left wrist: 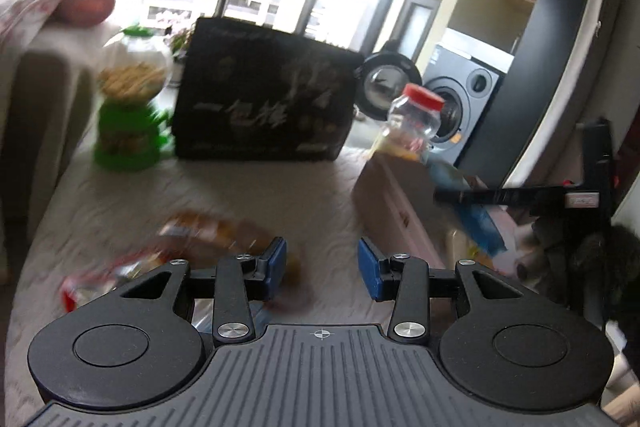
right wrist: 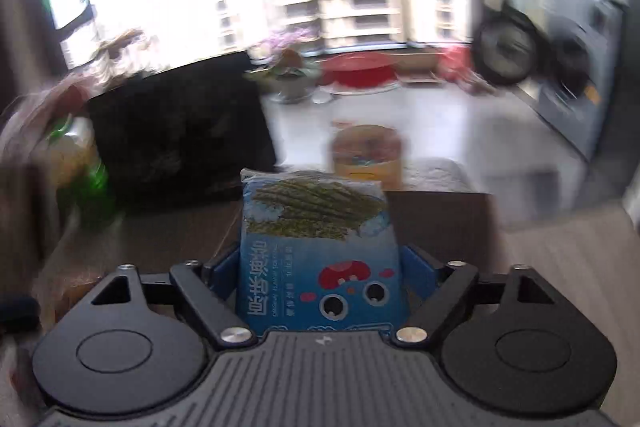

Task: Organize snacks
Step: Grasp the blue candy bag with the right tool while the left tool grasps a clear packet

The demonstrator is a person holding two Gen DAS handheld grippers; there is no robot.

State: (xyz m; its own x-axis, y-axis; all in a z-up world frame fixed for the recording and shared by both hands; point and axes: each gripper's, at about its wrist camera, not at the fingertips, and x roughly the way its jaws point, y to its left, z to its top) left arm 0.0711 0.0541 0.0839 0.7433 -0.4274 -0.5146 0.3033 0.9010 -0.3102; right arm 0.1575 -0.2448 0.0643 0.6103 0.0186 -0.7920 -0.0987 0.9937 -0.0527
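Note:
My left gripper [left wrist: 322, 269] is open and empty above the white cloth-covered table [left wrist: 240, 195]. A blurred clear-wrapped bread packet [left wrist: 208, 231] lies just ahead of its left finger. My right gripper [right wrist: 322, 267] is shut on a blue seaweed snack packet [right wrist: 320, 251], held upright over a brown cardboard box [right wrist: 440, 223]. The same packet shows in the left wrist view [left wrist: 468, 203] over the box [left wrist: 396, 203], with the right gripper's black finger [left wrist: 504, 195] across it. A red-lidded clear jar [left wrist: 416, 119] stands behind the box; it also shows in the right wrist view [right wrist: 366, 155].
A large black box with Chinese lettering [left wrist: 264, 95] stands at the table's far side, a green-based snack jar [left wrist: 130, 103] to its left. A sofa arm [left wrist: 36, 75] borders the left. A washing machine [left wrist: 464, 99] stands beyond on the right.

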